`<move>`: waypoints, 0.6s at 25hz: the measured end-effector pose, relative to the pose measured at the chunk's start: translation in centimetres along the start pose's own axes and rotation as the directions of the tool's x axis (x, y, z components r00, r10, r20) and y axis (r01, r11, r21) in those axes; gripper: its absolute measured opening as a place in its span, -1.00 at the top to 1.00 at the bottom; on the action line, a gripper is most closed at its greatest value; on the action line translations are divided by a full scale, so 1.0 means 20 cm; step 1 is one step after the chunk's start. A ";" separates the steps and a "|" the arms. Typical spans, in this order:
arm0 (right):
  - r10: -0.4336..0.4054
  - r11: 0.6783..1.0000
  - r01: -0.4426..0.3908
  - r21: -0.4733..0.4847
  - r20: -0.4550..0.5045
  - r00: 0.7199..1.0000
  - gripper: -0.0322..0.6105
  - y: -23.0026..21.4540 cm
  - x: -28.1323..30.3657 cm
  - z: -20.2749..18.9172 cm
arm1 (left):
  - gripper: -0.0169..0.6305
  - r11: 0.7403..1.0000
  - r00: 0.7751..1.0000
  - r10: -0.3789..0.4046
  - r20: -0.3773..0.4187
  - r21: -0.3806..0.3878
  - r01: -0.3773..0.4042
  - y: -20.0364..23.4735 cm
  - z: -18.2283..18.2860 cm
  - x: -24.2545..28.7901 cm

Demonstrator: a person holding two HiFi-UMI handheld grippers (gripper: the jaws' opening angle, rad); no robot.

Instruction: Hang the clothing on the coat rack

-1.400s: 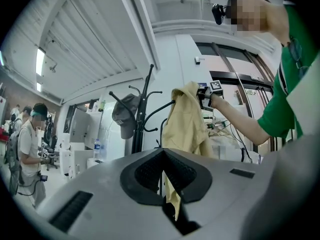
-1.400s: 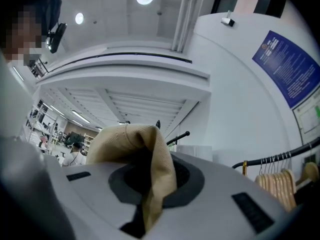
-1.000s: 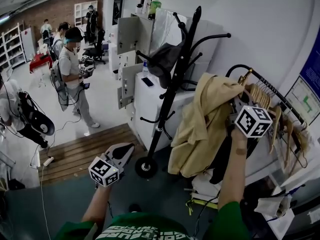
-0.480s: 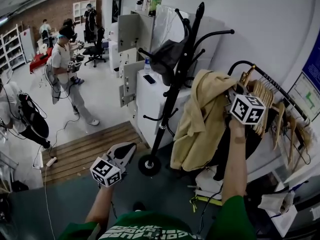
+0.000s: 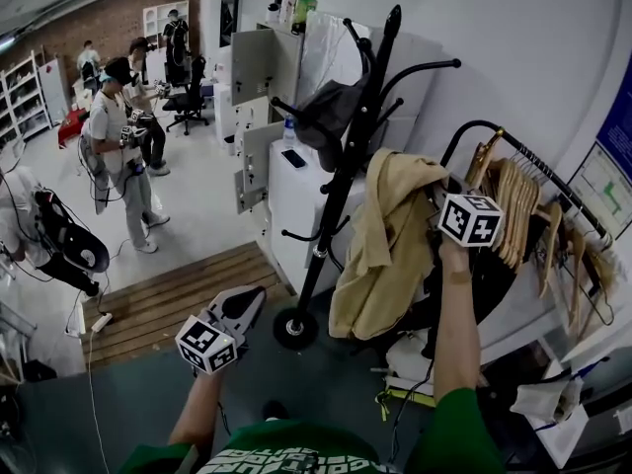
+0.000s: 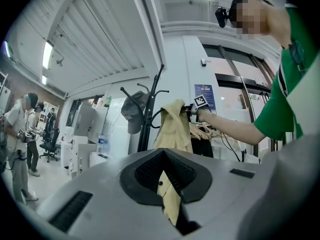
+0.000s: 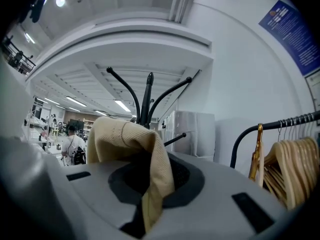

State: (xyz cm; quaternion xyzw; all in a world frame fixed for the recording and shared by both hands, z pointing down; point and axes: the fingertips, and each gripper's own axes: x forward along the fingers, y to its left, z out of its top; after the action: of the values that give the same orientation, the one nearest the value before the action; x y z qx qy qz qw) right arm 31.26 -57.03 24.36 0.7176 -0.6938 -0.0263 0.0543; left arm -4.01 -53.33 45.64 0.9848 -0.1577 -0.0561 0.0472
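Note:
A tan jacket (image 5: 380, 255) hangs by its collar from my right gripper (image 5: 436, 197), which is shut on the fabric, just right of the black coat rack (image 5: 346, 166). In the right gripper view the collar (image 7: 130, 144) bunches between the jaws of the right gripper (image 7: 150, 184), and the coat rack's hooks (image 7: 146, 99) rise behind it. My left gripper (image 5: 237, 309) is held low near the rack's round base (image 5: 293, 329), shut and holding nothing. From the left gripper (image 6: 167, 184), the left gripper view looks at the jacket (image 6: 175, 126) and the coat rack (image 6: 150, 114).
A grey cap (image 5: 326, 112) hangs on an upper hook of the rack. A garment rail with wooden hangers (image 5: 518, 210) stands at the right, close behind the jacket. White cabinets (image 5: 296, 200) sit behind the rack. Other people (image 5: 114, 136) stand at the far left.
My right gripper has carried the jacket a little down and to the left, nearer the rack. The left gripper has stayed put. A person in the background has walked further left.

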 end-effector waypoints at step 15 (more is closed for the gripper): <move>0.129 0.992 -0.129 -0.014 -0.021 0.991 0.81 0.17 -0.05 -0.23 | 0.93 1.000 1.000 0.002 -0.013 0.016 -0.002 -0.12 -0.02 0.05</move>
State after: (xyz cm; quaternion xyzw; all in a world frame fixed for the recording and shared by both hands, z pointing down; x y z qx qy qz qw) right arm 28.34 -56.03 29.23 0.6710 -0.7380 -0.0206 0.0683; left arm -2.25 -51.26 45.68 0.9853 -0.1588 -0.0485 0.0403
